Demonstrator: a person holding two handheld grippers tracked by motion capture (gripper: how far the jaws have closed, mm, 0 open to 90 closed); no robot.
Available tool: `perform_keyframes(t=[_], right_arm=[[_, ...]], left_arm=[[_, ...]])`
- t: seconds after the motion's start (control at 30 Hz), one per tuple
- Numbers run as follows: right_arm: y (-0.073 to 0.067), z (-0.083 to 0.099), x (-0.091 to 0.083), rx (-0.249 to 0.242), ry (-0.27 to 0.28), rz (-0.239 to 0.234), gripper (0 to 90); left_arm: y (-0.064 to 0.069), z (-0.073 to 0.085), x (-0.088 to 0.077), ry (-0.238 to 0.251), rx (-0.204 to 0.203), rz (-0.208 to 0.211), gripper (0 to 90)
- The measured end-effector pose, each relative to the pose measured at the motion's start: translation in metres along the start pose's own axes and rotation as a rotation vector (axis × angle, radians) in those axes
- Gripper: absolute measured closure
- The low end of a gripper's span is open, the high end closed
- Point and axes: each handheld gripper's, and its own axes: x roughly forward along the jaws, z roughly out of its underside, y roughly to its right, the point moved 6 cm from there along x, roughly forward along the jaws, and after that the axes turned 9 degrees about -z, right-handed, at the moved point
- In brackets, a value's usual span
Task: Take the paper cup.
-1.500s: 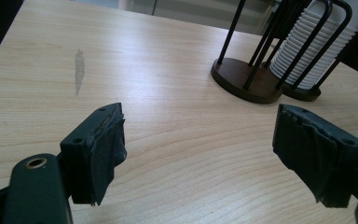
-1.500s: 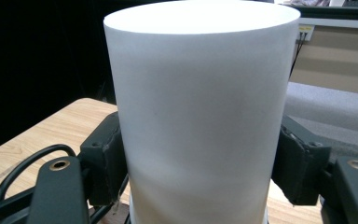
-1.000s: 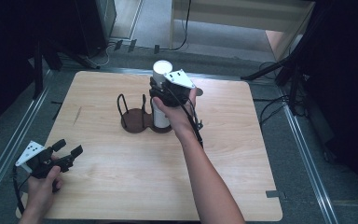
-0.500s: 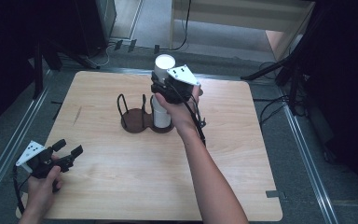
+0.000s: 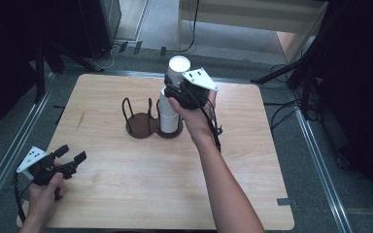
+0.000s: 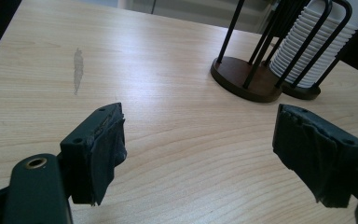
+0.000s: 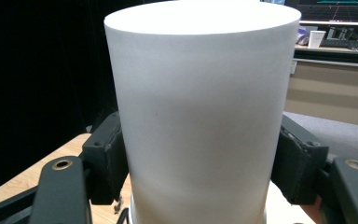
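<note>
A white paper cup point(image 5: 178, 70) is held upside down above a stack of white cups point(image 5: 169, 116), with my right gripper point(image 5: 174, 91) shut on its sides. In the right gripper view the cup point(image 7: 200, 112) fills the space between the two black pads point(image 7: 105, 158), which press on it from both sides. The stack stands in the right half of a dark wire cup holder point(image 5: 138, 127); the holder's left half is empty. My left gripper point(image 5: 71, 153) rests low at the table's front left, open, with bare wood between its jaws point(image 6: 207, 154). From there the holder point(image 6: 247, 84) and the ribbed stack point(image 6: 307, 51) lie ahead.
The light wooden table point(image 5: 126, 194) has a faint grey smear point(image 6: 78, 70) on its left part. A metal frame point(image 5: 315, 160) runs along the table's sides, and cables lie on the floor point(image 5: 291, 111) to the right. Dark stands are behind the far edge.
My right gripper has risen a little with the white cup, drawing it higher off the stack. The left gripper has stayed where it was.
</note>
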Motion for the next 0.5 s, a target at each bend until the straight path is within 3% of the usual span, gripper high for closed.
perform_keyframes(t=[0.5], right_arm=[[0.018, 0.012, -0.04, 0.019, 0.0, 0.029, 29.9]], left_arm=[[0.001, 0.0, 0.001, -0.012, 0.021, -0.01, 17.1]])
